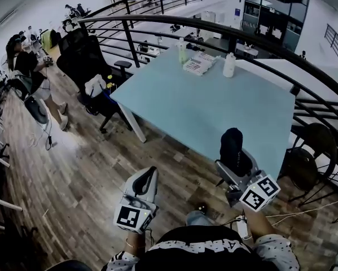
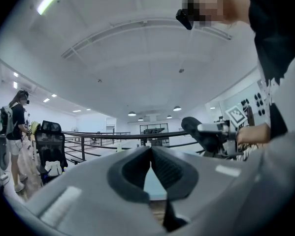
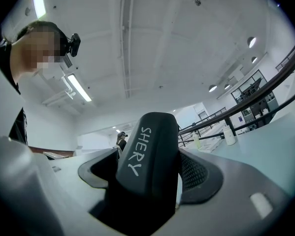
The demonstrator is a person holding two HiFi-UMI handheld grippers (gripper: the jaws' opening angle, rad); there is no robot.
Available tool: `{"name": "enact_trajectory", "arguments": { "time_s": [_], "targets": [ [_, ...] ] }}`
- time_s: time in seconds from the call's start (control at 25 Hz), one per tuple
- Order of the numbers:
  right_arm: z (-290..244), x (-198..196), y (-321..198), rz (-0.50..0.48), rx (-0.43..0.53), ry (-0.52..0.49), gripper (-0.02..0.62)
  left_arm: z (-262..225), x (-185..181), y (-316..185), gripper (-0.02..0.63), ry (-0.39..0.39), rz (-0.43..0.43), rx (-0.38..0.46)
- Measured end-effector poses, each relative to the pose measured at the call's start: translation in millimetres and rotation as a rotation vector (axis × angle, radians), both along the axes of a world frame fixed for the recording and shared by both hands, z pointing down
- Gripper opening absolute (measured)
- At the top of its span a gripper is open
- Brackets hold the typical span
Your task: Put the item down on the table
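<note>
The item is a black oblong case point(image 3: 148, 154) with "SHERY" printed in white on it. My right gripper point(image 3: 152, 181) is shut on it and holds it upright. In the head view the case point(image 1: 232, 144) stands in the right gripper point(image 1: 235, 161) by the near right edge of the light blue table point(image 1: 191, 106). My left gripper point(image 1: 148, 178) hangs over the wooden floor short of the table, shut with nothing in it. In the left gripper view its pads meet point(image 2: 150, 149), and the held case point(image 2: 200, 132) shows to the right.
At the table's far end stand a white bottle point(image 1: 229, 65), a green bottle point(image 1: 182, 52) and papers point(image 1: 198, 65). Black chairs point(image 1: 87, 61) stand to the left, another chair point(image 1: 314, 151) to the right. A black railing point(image 1: 214, 27) curves behind. A person point(image 1: 27, 72) stands far left.
</note>
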State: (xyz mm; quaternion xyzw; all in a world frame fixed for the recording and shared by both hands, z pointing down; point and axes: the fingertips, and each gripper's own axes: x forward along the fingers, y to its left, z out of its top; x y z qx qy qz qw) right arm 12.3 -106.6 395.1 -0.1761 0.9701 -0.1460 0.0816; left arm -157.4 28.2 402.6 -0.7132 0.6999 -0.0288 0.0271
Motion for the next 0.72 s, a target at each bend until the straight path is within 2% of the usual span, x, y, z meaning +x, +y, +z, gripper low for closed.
{"name": "enact_trajectory", "arguments": {
  "time_s": [0.24, 0.44, 0.72],
  "targets": [
    [-1, 2, -54, 0.042, -0.002, 0.004, 0.387, -3, -1, -63, 0.000, 0.015, 0.042, 0.003],
    [-2, 14, -86, 0.068, -0.007, -0.009, 0.387, -10, 11, -102, 0.000, -0.013, 0.089, -0.003],
    [-7, 26, -118, 0.084, -0.017, -0.037, 0.387, -23, 18, -129, 0.000, -0.031, 0.073, -0.012]
  ]
}}
